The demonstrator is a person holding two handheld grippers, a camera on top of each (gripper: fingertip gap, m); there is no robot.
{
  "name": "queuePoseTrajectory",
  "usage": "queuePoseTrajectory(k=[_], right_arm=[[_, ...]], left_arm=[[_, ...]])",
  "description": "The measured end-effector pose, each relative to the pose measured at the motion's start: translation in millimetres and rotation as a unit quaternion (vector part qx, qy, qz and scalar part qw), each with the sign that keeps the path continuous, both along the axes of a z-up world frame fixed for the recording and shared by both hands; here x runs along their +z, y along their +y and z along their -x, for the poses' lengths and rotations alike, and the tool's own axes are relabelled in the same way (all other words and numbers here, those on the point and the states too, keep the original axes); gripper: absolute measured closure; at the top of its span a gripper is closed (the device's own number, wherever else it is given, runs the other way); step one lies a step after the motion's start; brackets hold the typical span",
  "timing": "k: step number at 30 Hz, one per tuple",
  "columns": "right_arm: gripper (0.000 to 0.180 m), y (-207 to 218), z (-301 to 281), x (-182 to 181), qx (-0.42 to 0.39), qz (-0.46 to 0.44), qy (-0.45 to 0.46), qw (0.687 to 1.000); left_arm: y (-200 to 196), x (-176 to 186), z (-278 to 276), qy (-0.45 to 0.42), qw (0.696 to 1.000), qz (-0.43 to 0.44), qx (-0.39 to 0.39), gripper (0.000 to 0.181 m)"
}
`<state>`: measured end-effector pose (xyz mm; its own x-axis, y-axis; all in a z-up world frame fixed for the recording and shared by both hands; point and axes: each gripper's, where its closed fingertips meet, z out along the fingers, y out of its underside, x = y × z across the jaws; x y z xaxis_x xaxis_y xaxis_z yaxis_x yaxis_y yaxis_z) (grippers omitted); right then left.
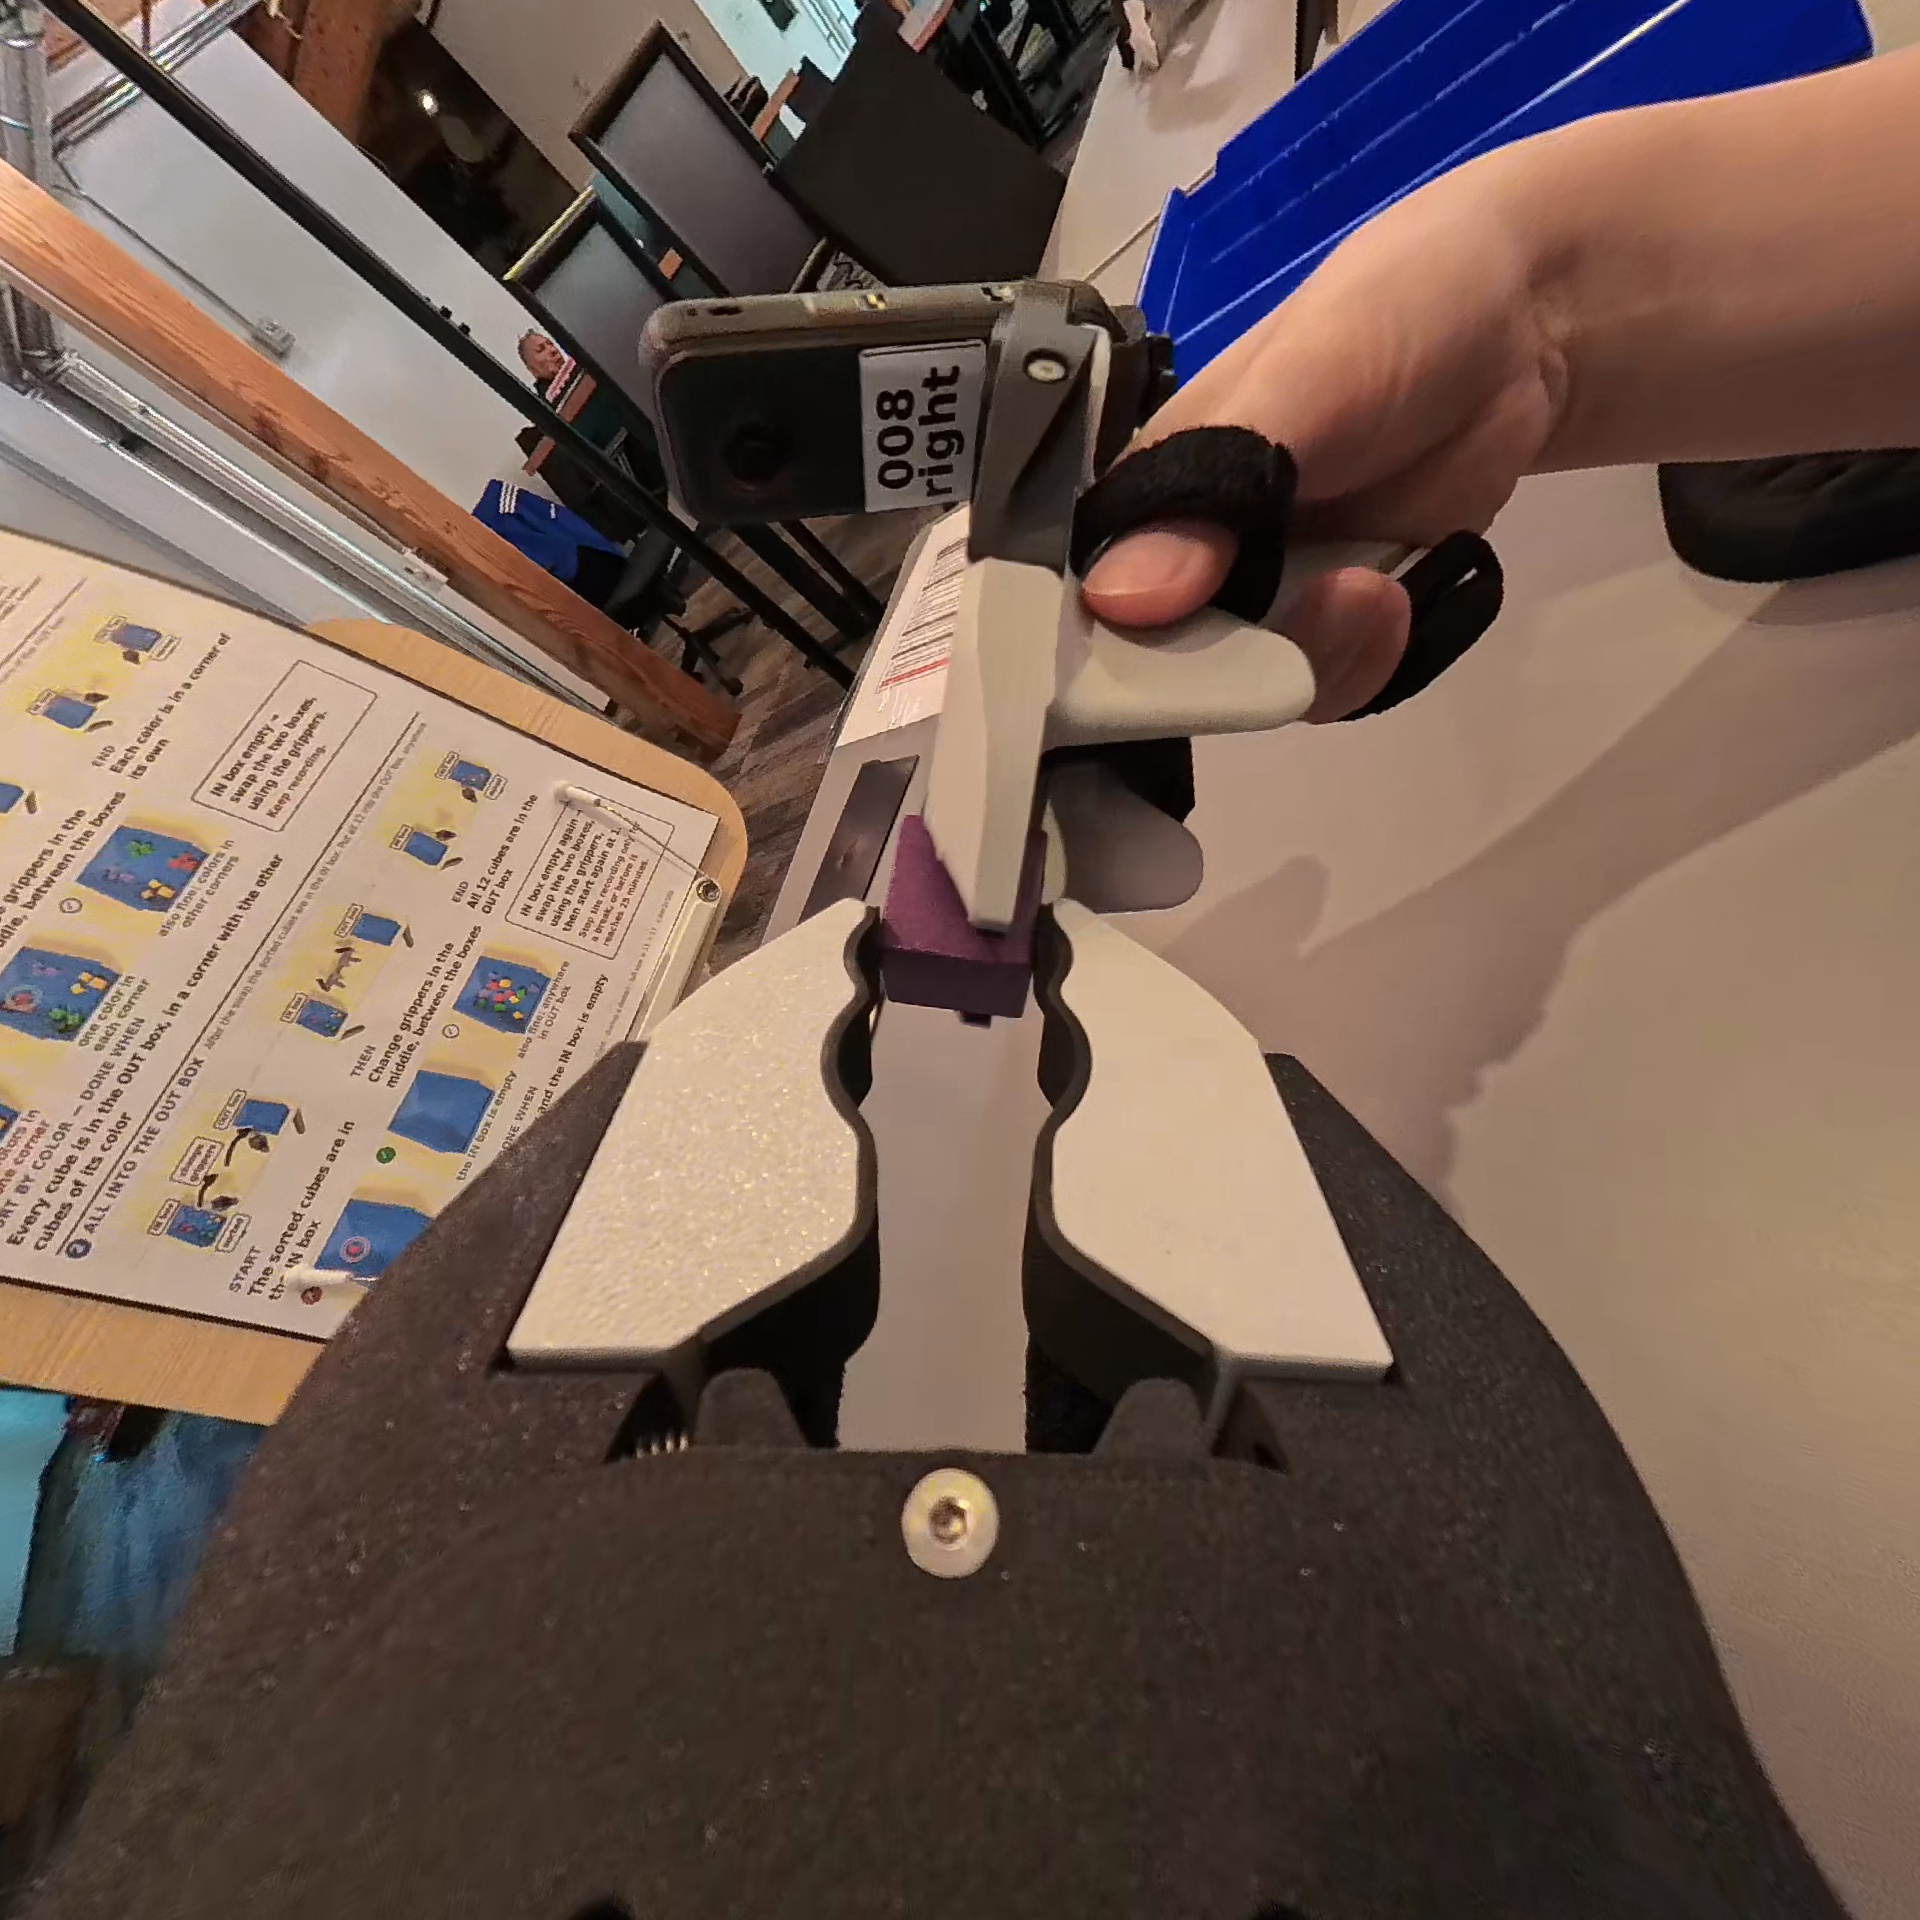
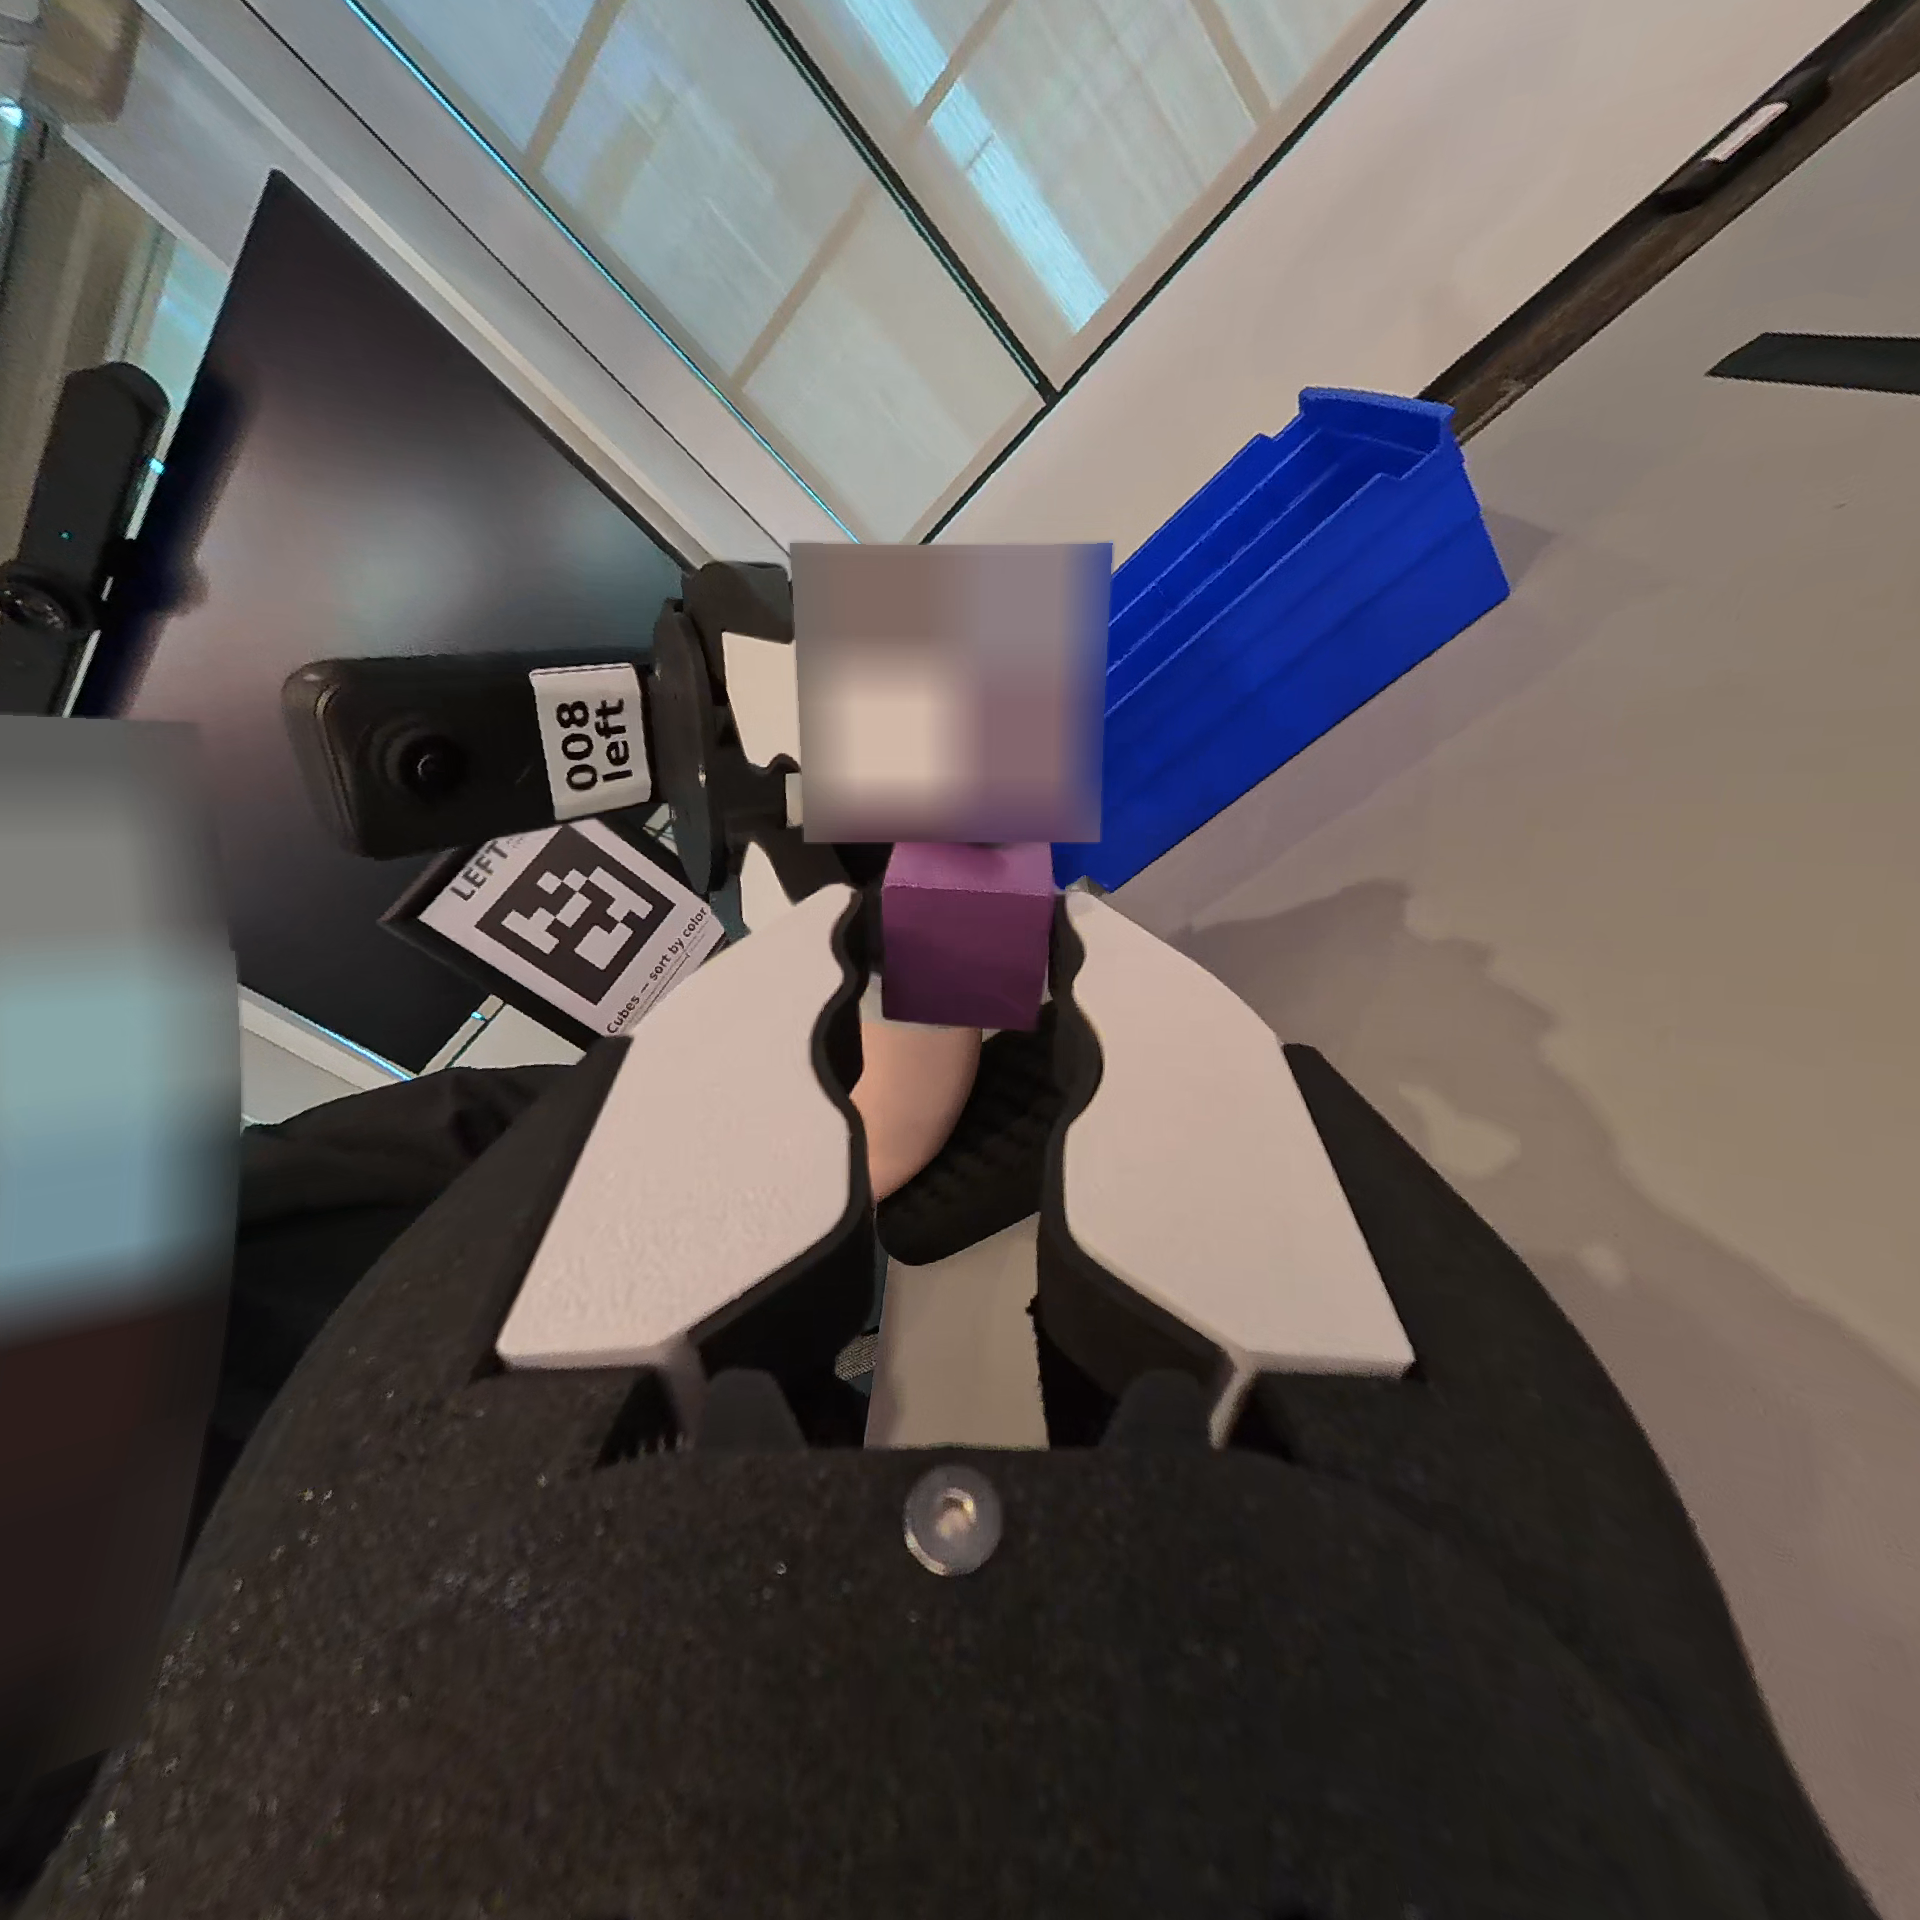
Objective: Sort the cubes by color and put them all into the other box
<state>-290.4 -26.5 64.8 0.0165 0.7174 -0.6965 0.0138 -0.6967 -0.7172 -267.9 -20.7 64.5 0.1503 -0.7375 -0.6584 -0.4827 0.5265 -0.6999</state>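
Purple cube [image 1: 951, 961] is up in the air over the desk [image 1: 1558, 1039], pinched by both tools at once: the left tool [image 1: 954, 971] and the right tool [image 2: 961, 961] are each closed on it, apparently mid-handover. It is not yet boxed. The left view alone shows an instruction sheet [image 1: 312, 935]; the right view shows more of a blue box [image 2: 1299, 644], contents hidden.

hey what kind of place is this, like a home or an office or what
Probably an office or lab workspace set up for recording data: rows of desks with dark monitors, an illustrated instruction sheet on a board, and blue plastic bins on a pale table.
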Motion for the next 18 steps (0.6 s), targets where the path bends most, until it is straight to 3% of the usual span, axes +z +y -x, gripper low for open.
queuePoseTrajectory(k=[5, 12, 18], right_arm=[[0.151, 4.2, -1.7, -7.1, -0.008, -0.006, -0.017, 1.000], [0.152, 13.2, -16.5, -12.5, -0.014, -0.004, -0.036, 0.999], [0.151, 24.9, -81.7, 5.9, -0.079, -0.077, -0.106, 0.988]], left_arm=[[3.4, -5.7, -2.0, 0.010, 1.000, -0.005, 0.010, 0.153], [-0.3, 1.0, -8.8, -0.049, 0.998, 0.044, -0.002, 0.146], [10.1, 17.7, 10.3, -0.090, 0.994, 0.061, 0.025, 0.139]])
